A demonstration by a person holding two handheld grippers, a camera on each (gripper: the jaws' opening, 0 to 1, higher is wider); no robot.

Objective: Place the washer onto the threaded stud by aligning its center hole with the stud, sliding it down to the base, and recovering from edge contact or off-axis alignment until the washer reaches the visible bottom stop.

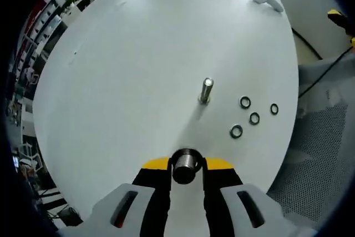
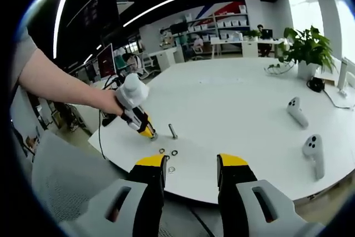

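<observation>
Left hand-held gripper (image 1: pixel 186 166) clamps metal cylinder (image 1: pixel 186 165); washers (image 1: pixel 236 131) beyond, right of stud (image 1: pixel 206 90).

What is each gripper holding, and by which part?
The left gripper clamps a round silver metal piece by its sides. The right gripper holds nothing.

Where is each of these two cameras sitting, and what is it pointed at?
Left gripper view: rides the left hand-held gripper, shut on a dark metal cylinder, looking across the round white table at the upright steel threaded stud.
Right gripper view: rides the open right hand-held gripper off the table's edge; a person's forearm shows.
Shared: stud, table, left hand-held gripper.
</observation>
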